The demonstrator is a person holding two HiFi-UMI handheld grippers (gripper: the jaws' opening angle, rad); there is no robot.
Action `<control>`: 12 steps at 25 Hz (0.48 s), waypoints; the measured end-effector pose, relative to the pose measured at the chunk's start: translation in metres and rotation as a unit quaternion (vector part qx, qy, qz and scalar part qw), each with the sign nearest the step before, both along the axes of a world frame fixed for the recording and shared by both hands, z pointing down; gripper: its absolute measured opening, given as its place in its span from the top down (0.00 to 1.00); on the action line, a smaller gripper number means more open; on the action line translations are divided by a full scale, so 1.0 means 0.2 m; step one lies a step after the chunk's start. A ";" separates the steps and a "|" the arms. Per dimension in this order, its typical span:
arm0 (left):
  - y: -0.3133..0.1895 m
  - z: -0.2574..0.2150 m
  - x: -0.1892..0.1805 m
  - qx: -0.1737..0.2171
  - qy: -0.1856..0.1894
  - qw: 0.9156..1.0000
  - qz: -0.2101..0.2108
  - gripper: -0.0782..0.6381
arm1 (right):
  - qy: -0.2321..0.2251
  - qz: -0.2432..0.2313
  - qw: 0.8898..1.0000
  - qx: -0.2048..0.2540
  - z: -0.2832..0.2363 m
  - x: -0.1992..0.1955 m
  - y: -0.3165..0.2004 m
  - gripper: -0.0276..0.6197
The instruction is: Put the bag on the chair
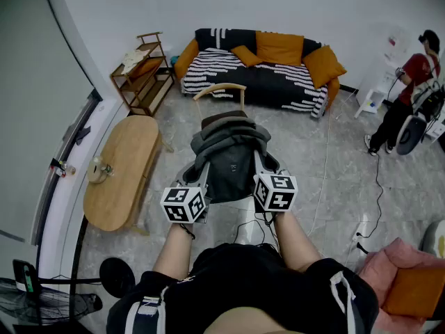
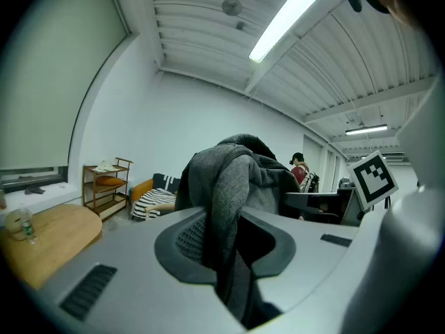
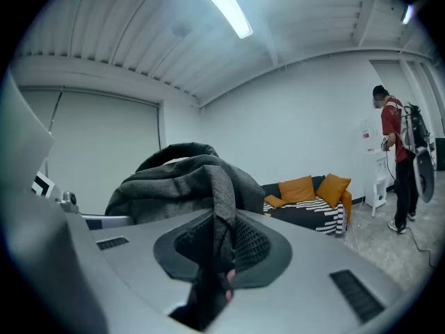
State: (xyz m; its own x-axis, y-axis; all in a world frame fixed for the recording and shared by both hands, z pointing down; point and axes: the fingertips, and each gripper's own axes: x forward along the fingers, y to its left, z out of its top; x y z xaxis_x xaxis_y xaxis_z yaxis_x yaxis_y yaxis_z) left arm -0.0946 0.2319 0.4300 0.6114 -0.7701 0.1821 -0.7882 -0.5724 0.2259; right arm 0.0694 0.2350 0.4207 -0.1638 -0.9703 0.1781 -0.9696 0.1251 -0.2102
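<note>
Bag (image 1: pixel 229 164), grey, hangs between both grippers just near of the chair (image 1: pixel 221 85). Left gripper (image 2: pixel 229 252) is clamped on its left fabric edge, and right gripper (image 3: pixel 214 252) is clamped on its right edge.

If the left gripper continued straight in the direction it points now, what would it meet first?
The grey bag, which the left gripper itself clamps, so it would move along. Beyond it, probably the wooden chair, though depth is unclear.

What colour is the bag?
Dark grey. The bag shows best in the head view.
</note>
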 end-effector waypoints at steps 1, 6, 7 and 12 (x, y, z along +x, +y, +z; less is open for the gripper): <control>0.00 0.00 -0.03 0.000 0.001 1.000 0.000 0.78 | -0.001 0.000 1.000 0.000 0.00 -0.03 0.00 0.85; -0.01 0.01 -0.20 0.001 0.009 1.000 -0.001 0.78 | 0.003 0.003 1.000 0.000 0.00 -0.20 -0.01 0.84; -0.02 0.01 -0.23 0.001 0.011 1.000 0.000 0.78 | 0.005 0.003 1.000 0.001 0.00 -0.23 -0.01 0.84; -0.09 -0.01 -0.41 0.005 0.016 1.000 0.011 0.78 | 0.007 0.010 1.000 0.004 -0.02 -0.41 -0.06 0.84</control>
State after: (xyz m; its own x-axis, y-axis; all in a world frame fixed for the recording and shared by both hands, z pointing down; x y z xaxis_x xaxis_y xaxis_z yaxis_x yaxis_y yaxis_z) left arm -0.1764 0.2149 0.4289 0.6330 -0.7585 0.1551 -0.7684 -0.5912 0.2450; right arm -0.0126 0.2226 0.4170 -0.1416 -0.9748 0.1725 -0.9749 0.1071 -0.1951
